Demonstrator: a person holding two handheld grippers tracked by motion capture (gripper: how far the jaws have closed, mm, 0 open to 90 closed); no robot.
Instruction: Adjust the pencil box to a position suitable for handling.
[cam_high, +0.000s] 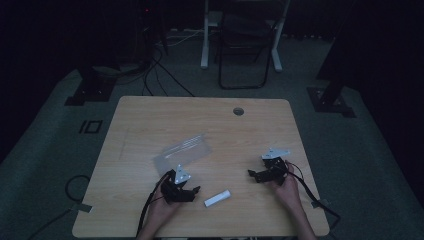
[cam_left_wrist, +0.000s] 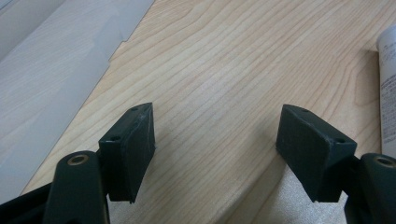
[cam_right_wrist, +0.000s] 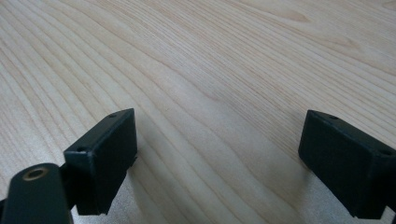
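A clear plastic bag (cam_high: 182, 151) lies flat near the middle of the wooden table (cam_high: 210, 120), and its pale sheet (cam_left_wrist: 51, 70) fills the left of the left gripper view. A small white tube (cam_high: 217, 198) lies near the front edge; its printed end (cam_left_wrist: 387, 88) shows at the right edge of the left gripper view. My left gripper (cam_high: 191, 185) rests low on the table between the bag and the tube, open and holding nothing (cam_left_wrist: 215, 140). My right gripper (cam_high: 257, 174) sits at the front right, open over bare wood (cam_right_wrist: 217, 154).
A round cable hole (cam_high: 238, 111) sits near the table's far edge. Beyond the table stand a dark chair (cam_high: 245, 45) and white desk legs (cam_high: 205, 40). Cables (cam_high: 150, 75) run over the floor at the left.
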